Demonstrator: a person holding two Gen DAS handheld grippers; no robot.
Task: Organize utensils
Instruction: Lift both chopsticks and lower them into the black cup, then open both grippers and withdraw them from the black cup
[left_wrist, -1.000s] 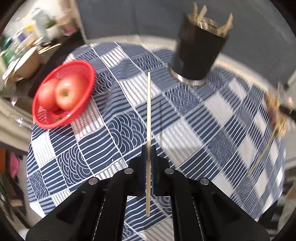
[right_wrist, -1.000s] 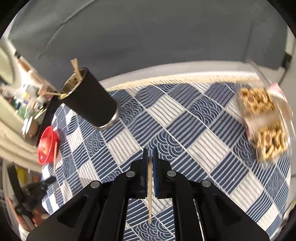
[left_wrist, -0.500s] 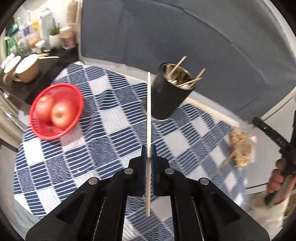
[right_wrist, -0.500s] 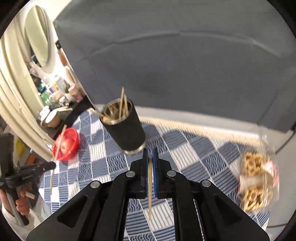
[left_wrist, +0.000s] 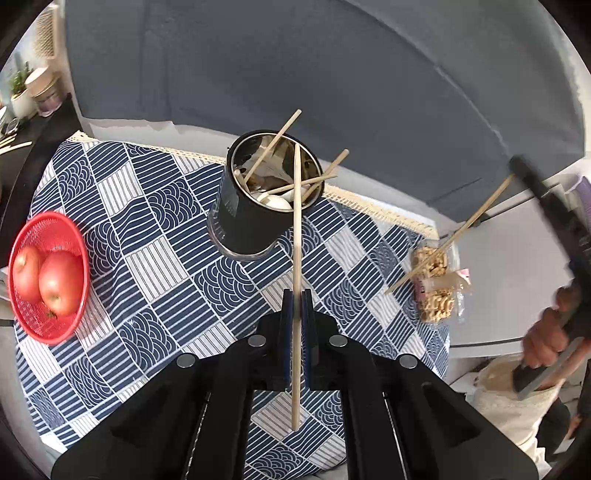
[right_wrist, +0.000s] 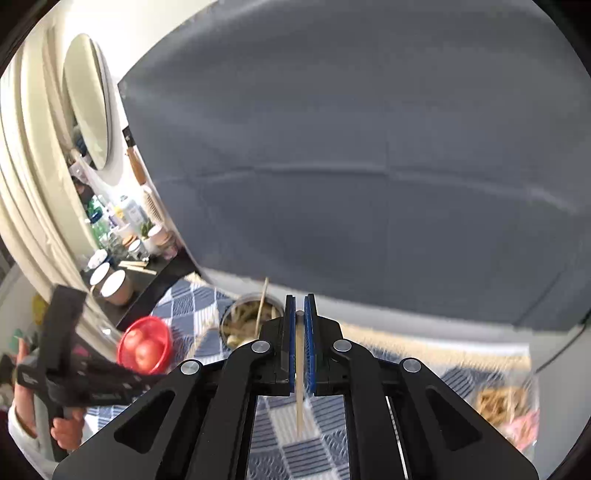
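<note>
My left gripper (left_wrist: 296, 295) is clamped on a wooden chopstick (left_wrist: 296, 236) that runs lengthwise along the fingers, its tip over the black cup's (left_wrist: 240, 218) open mouth; 4 sticks lean inside. My right gripper (right_wrist: 300, 306) pinches another chopstick (right_wrist: 299, 387) the same way. 2 apples (left_wrist: 55, 282) sit in the red basket (left_wrist: 72, 328). No writing is legible

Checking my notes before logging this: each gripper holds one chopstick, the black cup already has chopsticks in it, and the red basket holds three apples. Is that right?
Not quite: the red basket holds two apples, as the left wrist view shows. The rest stands: the left gripper and right gripper each hold one chopstick, and the black cup already has chopsticks in it.
</note>
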